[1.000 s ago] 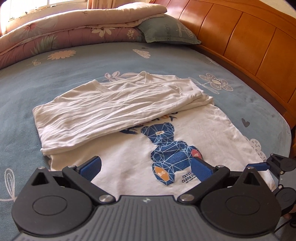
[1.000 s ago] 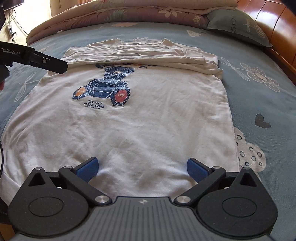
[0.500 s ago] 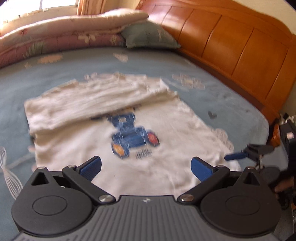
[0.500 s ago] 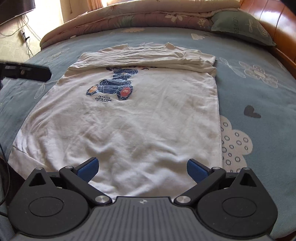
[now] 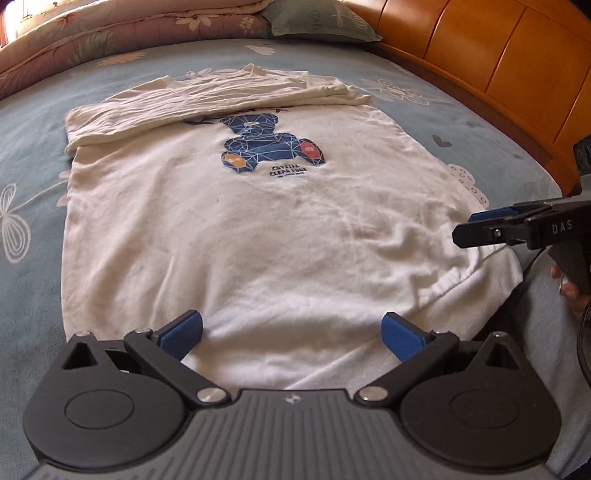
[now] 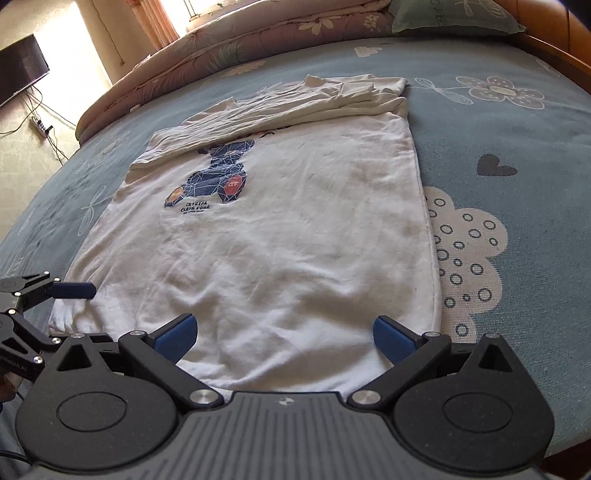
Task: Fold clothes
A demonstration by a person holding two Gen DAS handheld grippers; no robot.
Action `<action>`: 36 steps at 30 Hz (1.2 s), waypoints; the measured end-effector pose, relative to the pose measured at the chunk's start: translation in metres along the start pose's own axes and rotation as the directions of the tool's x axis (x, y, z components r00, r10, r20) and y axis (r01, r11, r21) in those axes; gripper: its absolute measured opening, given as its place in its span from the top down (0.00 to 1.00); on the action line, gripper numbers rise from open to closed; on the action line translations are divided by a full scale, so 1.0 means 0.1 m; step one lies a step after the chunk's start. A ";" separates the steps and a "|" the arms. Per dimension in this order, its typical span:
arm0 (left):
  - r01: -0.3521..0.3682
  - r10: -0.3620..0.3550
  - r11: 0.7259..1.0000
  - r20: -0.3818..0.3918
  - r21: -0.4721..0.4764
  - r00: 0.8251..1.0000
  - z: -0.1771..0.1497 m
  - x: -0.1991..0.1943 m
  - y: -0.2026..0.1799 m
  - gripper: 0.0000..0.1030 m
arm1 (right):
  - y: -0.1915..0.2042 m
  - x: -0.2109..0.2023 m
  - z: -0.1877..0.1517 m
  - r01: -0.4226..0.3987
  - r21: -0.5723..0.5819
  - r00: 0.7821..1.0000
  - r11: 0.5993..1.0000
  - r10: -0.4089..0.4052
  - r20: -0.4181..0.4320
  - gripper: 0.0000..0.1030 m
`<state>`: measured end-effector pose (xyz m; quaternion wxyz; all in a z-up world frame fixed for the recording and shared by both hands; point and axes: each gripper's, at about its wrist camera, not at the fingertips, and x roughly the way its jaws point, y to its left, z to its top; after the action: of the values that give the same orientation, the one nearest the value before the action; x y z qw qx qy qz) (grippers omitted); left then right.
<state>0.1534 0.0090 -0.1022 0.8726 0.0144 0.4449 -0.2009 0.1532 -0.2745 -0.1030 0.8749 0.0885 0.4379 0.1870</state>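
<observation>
On a blue flower-patterned bedsheet (image 5: 33,155), a white long-sleeved shirt with a blue bear print (image 5: 258,221) lay flat, sleeves folded across its far end. Both the left gripper (image 5: 291,328) and right gripper (image 6: 282,332) hovered over its near hem, jaws spread wide, grasping nothing.

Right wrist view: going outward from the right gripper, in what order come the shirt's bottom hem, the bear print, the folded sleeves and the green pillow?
From the right gripper, which is open:
1. Bottom hem, right between the fingers.
2. Bear print, mid-shirt, left of centre.
3. Folded sleeves, across the shirt's top.
4. Green pillow, at the head of the bed, upper right.
</observation>
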 end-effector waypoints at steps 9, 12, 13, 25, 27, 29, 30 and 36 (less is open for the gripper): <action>0.036 -0.022 0.973 0.066 -0.229 0.998 0.29 -0.09 0.39 0.01 | -0.03 0.00 0.00 -0.011 0.026 1.000 1.000 0.011 0.018 0.00; 0.011 -0.001 0.953 0.033 -0.303 0.999 0.29 0.01 0.54 0.01 | -0.01 -0.01 -0.01 -0.009 0.012 1.000 1.000 0.009 0.019 0.00; 0.018 -0.003 0.952 0.049 -0.306 0.999 0.25 0.00 0.57 0.01 | -0.01 -0.01 -0.01 -0.010 0.011 1.000 1.000 0.010 0.020 0.00; 0.056 -0.022 0.943 0.106 -0.328 0.994 0.24 -0.11 0.70 0.01 | -0.02 -0.02 -0.03 -0.019 0.014 0.999 1.000 0.019 0.027 0.00; 0.051 -0.009 0.939 0.124 -0.341 0.992 0.34 -0.08 0.74 0.01 | -0.03 -0.02 -0.03 -0.022 0.018 0.999 1.000 0.022 0.029 0.00; 0.041 0.003 0.932 0.123 -0.360 0.992 0.39 0.00 0.80 0.01 | -0.04 -0.02 -0.03 -0.027 0.024 0.999 0.999 0.026 0.032 0.00; 0.030 0.012 0.924 0.108 -0.381 0.994 0.39 0.04 0.85 0.01 | -0.04 -0.02 -0.03 -0.029 0.024 0.999 0.999 0.028 0.033 0.00; 0.002 0.038 0.927 0.099 -0.376 0.994 0.34 -0.06 0.76 0.01 | -0.05 -0.03 -0.04 -0.036 0.030 0.999 0.999 0.035 0.040 0.00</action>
<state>0.2041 0.0742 -0.0884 0.8832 -0.1593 0.4286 -0.1046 0.1497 -0.2806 -0.1051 0.8785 0.1135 0.4216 0.1941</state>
